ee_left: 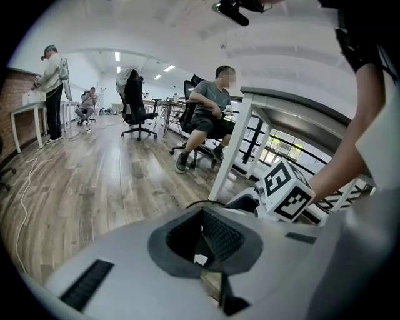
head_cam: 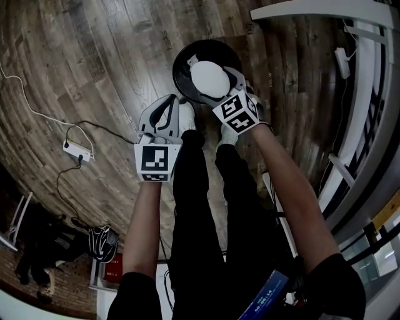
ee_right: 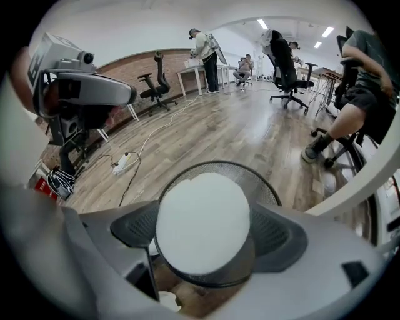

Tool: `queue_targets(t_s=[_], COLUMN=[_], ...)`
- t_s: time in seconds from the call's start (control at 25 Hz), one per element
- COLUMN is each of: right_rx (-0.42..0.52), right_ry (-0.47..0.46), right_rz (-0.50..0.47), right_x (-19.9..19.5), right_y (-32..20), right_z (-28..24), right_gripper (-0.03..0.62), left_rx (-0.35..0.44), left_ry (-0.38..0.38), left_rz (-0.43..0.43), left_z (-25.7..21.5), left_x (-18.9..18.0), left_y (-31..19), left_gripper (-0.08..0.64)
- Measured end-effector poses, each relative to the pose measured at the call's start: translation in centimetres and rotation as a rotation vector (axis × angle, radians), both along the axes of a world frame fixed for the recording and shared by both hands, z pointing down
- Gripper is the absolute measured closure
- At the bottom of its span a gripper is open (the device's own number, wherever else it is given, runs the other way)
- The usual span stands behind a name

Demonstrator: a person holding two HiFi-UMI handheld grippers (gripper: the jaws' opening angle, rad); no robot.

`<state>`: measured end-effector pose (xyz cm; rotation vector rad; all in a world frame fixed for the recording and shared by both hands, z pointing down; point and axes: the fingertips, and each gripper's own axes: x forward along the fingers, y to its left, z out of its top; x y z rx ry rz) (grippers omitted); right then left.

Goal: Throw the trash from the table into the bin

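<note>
A white round piece of trash (head_cam: 208, 81) sits between the jaws of my right gripper (head_cam: 210, 85), directly above the black mesh bin (head_cam: 181, 62) on the wood floor. In the right gripper view the white round piece (ee_right: 203, 224) fills the space between the jaws of the right gripper (ee_right: 203, 240), and the bin's rim (ee_right: 265, 181) shows behind it. My left gripper (head_cam: 167, 116) hovers just left of the bin, jaws together with nothing in them. The left gripper view shows the left gripper's (ee_left: 203, 240) dark pads meeting.
A white table edge (head_cam: 325, 12) runs along the upper right. A power strip (head_cam: 77, 150) with cables lies on the floor to the left, and a black bag (head_cam: 100, 244) lower left. A seated person (ee_left: 209, 106) and office chairs are farther off.
</note>
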<state>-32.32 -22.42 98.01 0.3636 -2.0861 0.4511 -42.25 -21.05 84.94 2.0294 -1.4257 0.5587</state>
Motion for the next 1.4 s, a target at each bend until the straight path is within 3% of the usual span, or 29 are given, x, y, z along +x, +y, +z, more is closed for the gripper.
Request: queue_targets(t_s=[0.24, 0.56, 1.0, 1.04, 1.12, 1.28, 1.4], right_rx=[-0.013, -0.027, -0.033, -0.028, -0.010, 0.008, 0.010], right_ry=[0.037, 0.106, 0.085, 0.079, 0.066, 0.034, 0.026], right_rz=[0.019, -0.034, -0.011, -0.006, -0.001, 0.023, 0.025], right_x=[0.1, -0.7, -1.1, -1.0, -0.9, -0.9, -0.6], right_y=[-0.6, -0.3, -0.1, -0.2, -0.4, -0.8, -0.8], right_z=[3.9, 7.4, 6.9, 6.5, 5.5, 3.4, 2.0], right_gripper=[0.133, 0.133, 0.139, 0.183, 0.332, 0.508, 0.583], left_rx=[-0.019, -0.032, -0.023, -0.021, -0.016, 0.000, 0.012], left_ry=[-0.002, 0.000, -0.003, -0.002, -0.001, -0.006, -0.013], left_rz=[-0.012, -0.021, -0.005, -0.004, -0.004, -0.002, 0.001], left_z=[3.6, 5.5, 5.2, 5.0, 4.4, 3.0, 1.7], left_x=[-0.9, -1.7, -2.2, -2.1, -1.9, -1.6, -1.2], left_y=[-0.3, -0.6, -0.6, -0.6, -0.7, -1.0, -1.2], left_gripper=[0.551, 0.551, 0.551, 0.551, 0.551, 0.551, 0.551])
